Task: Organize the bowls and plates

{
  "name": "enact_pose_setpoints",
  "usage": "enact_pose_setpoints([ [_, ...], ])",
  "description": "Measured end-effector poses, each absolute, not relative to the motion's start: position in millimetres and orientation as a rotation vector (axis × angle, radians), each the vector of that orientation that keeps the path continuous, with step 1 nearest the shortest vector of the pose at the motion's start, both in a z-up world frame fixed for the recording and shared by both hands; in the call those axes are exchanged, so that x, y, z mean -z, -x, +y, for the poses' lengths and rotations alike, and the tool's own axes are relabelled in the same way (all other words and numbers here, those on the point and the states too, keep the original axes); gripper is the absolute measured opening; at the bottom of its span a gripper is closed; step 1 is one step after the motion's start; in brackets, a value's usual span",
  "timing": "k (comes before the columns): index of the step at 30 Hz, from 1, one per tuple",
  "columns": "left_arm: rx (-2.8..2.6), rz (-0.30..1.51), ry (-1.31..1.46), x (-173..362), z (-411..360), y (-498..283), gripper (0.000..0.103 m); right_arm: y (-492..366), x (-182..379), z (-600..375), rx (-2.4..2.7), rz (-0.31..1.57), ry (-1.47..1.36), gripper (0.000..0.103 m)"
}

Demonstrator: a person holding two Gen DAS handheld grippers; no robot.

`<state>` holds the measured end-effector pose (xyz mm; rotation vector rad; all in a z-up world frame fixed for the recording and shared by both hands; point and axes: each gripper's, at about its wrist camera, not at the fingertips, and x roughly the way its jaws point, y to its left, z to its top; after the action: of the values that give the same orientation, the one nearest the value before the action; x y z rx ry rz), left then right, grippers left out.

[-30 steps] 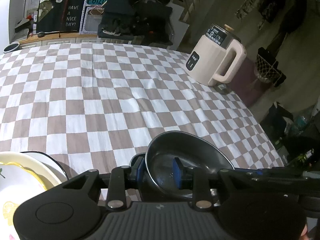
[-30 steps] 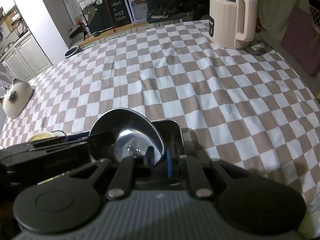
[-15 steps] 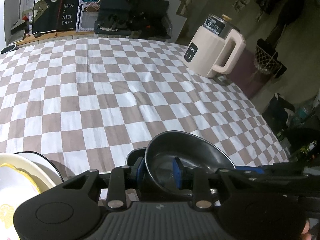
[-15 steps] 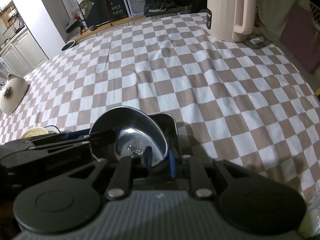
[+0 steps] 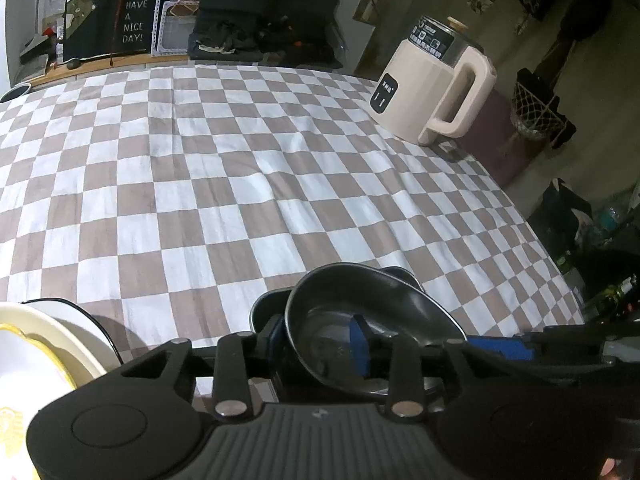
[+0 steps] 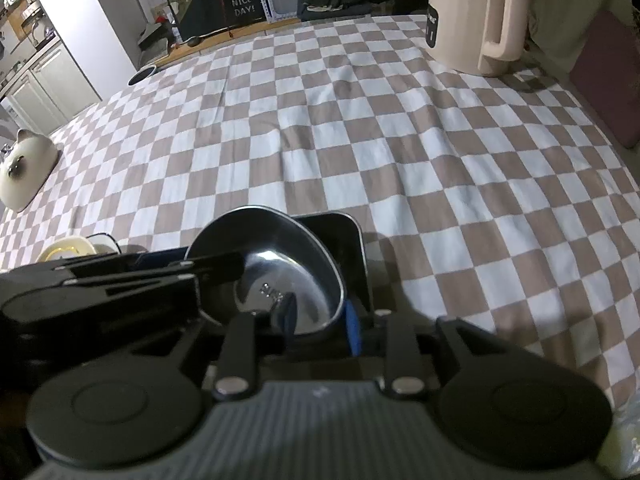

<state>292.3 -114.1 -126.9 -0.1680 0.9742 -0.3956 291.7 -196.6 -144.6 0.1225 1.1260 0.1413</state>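
Note:
A shiny steel bowl (image 5: 360, 320) is held tilted above a dark rectangular dish (image 6: 344, 240), low at the table's near edge. My left gripper (image 5: 318, 338) is shut on the bowl's left rim, one blue pad inside and one outside. My right gripper (image 6: 320, 316) is shut on the same bowl (image 6: 280, 276) at its right rim. White and yellow-rimmed plates (image 5: 36, 344) are stacked at the near left, also small in the right wrist view (image 6: 68, 248).
A brown-and-white checked cloth (image 5: 240, 184) covers the table. A cream electric kettle (image 5: 432, 92) stands at the far right. A cat-shaped white dish (image 6: 24, 168) lies at the left edge. A small dark cup (image 6: 142, 74) sits at the far left.
Both grippers and the steel bowl have risen slightly and tilted; the table looks a little farther away. Both grips are unchanged.

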Motion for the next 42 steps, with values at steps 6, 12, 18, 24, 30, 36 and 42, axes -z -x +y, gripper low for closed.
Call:
enact_pose_setpoints([
  [6, 0.390, 0.982, 0.172, 129.4, -113.8, -294.3, 0.036, -293.6, 147.7, -193.6, -0.155, 1.139, -0.109, 0.036],
  [12, 0.395, 0.981, 0.174, 129.4, -114.7, -294.8, 0.036, -294.0, 150.0, -192.3, -0.155, 1.147, -0.104, 0.039],
  [18, 0.398, 0.982, 0.178, 130.0, -116.2, -295.0, 0.038, -293.6, 151.4, -191.7, -0.156, 1.151, -0.104, 0.042],
  [24, 0.396, 0.983, 0.185, 129.3, -116.0, -296.5, 0.038, -294.6, 153.6, -192.1, -0.166, 1.159, -0.104, 0.042],
  [30, 0.406, 0.973, 0.199, 127.1, -116.0, -296.9, 0.038, -295.8, 153.9, -195.1, -0.163, 1.164, -0.106, 0.043],
  [36, 0.408, 0.966, 0.227, 125.0, -114.1, -299.3, 0.040, -293.3, 152.3, -196.4, -0.166, 1.164, -0.107, 0.042],
  [42, 0.404, 0.939, 0.225, 120.2, -111.9, -298.4, 0.044, -289.0, 150.2, -194.2, -0.174, 1.166, -0.101, 0.043],
])
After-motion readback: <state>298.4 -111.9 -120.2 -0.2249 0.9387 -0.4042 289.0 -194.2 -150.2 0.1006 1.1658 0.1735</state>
